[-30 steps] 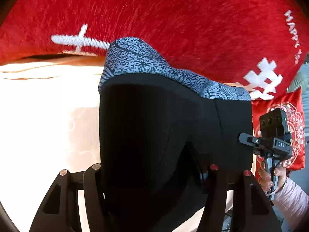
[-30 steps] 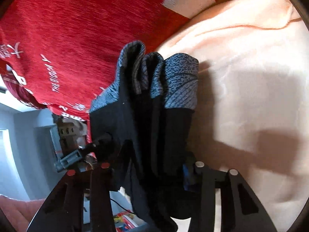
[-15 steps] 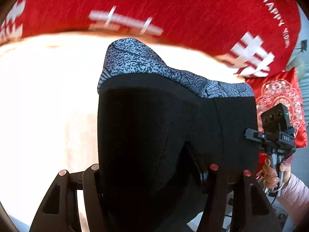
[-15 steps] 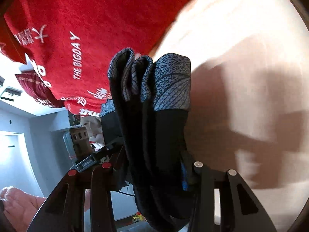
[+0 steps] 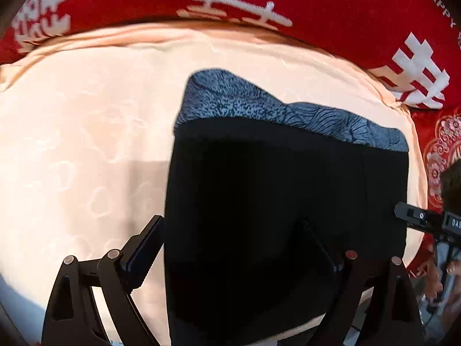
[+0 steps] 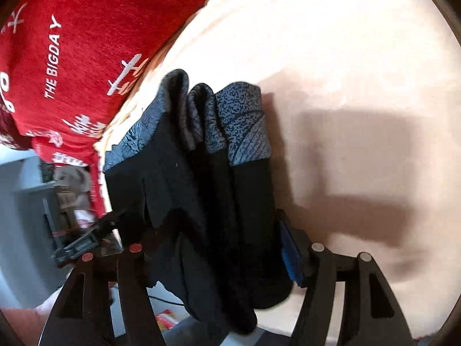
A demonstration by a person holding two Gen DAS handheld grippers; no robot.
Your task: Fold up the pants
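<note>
While the peach jacquard bedspread [image 5: 86, 144] fills both views under a red fleece blanket [image 5: 317, 14] with white lettering, your black pants [image 5: 273, 201], folded thick with a speckled blue-grey waistband, lie on it. Your left gripper [image 5: 239, 259] has just been opening; its left pad stands clear of the cloth. Your right gripper [image 6: 222, 248], likewise just opening, straddles the layered edge, which only its view shows.
</note>
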